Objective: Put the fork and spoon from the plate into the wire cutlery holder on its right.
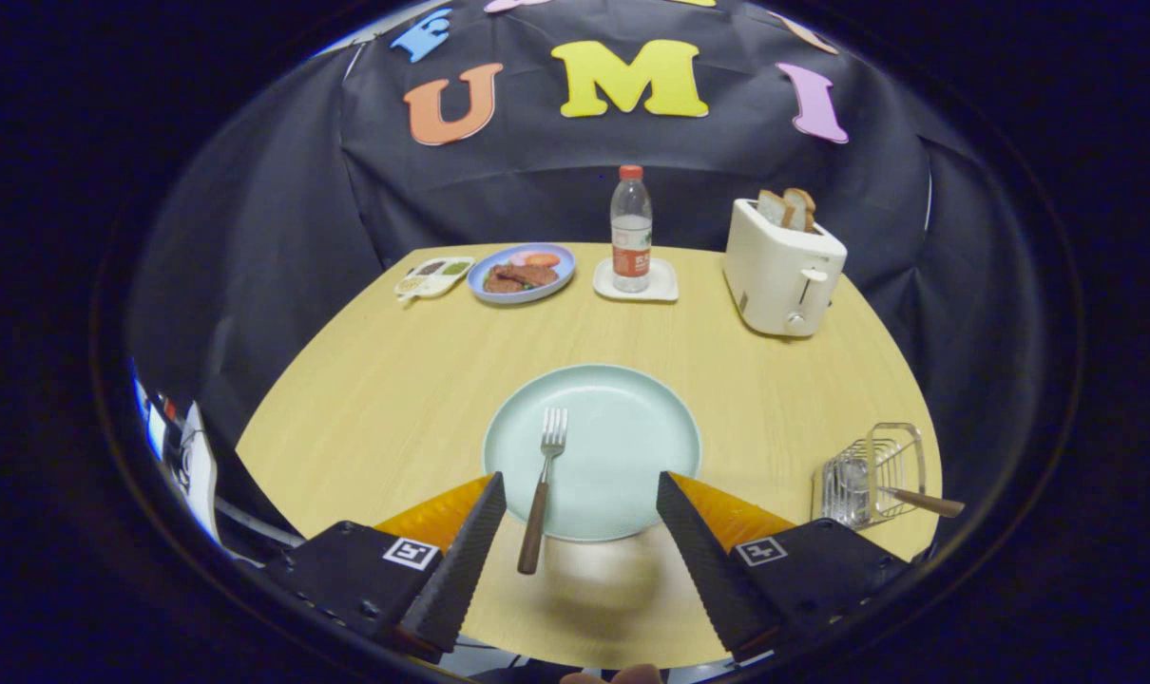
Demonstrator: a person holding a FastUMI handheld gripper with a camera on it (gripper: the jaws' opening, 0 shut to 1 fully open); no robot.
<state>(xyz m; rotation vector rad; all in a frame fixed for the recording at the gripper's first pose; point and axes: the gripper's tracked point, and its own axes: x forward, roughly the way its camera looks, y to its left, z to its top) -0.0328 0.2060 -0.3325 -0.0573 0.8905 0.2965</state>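
Fork point(543, 484) lies on the plate point(632, 446) between my spread, empty gripper point(580, 503) fingers, spoon probably already in the wire cutlery holder point(870, 475); I'd pinch its handle squarely.

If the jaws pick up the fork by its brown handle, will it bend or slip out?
The fork looks like stiff metal with a wooden handle, so it likely won't bend. It is thin and lies flat across the rim of the plate, so it may pivot or slip. The gripper is open around its handle.
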